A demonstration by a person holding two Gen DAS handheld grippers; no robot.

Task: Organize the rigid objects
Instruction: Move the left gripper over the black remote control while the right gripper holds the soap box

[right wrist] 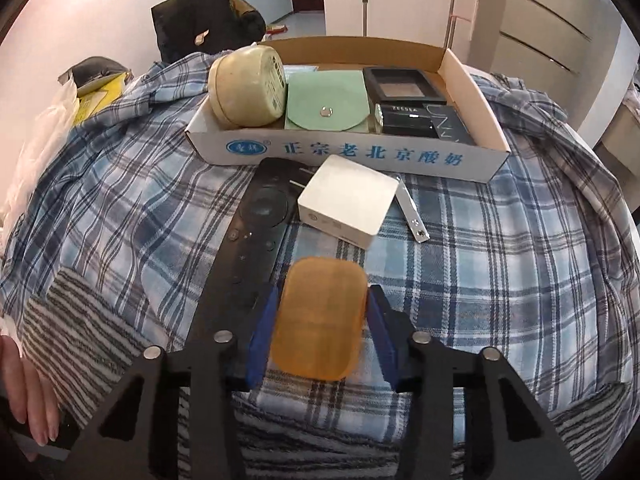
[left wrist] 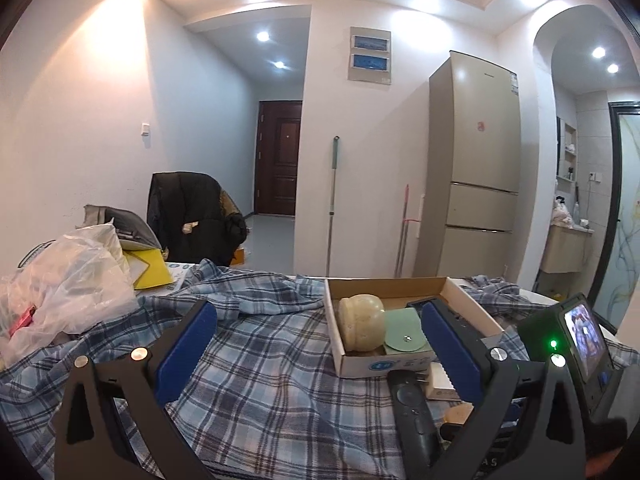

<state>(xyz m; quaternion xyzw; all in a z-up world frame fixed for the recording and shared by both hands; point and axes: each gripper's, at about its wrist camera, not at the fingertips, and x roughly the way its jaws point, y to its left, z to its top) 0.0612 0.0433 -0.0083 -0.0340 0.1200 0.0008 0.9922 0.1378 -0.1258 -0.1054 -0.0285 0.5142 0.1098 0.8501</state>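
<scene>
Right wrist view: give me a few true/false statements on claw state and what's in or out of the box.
1. The right claw is shut on the orange case. True.
2. The black remote lies inside the cardboard box. False: it lies on the plaid cloth before the box.
3. The left claw is open. True.
4. The cream jar is outside the box. False: it lies in its left end.

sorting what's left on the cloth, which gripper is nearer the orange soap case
Right. The right gripper has its fingers on both sides of the orange soap case, apparently gripping it. The left gripper is open beside the cardboard box, apart from the case.
</scene>
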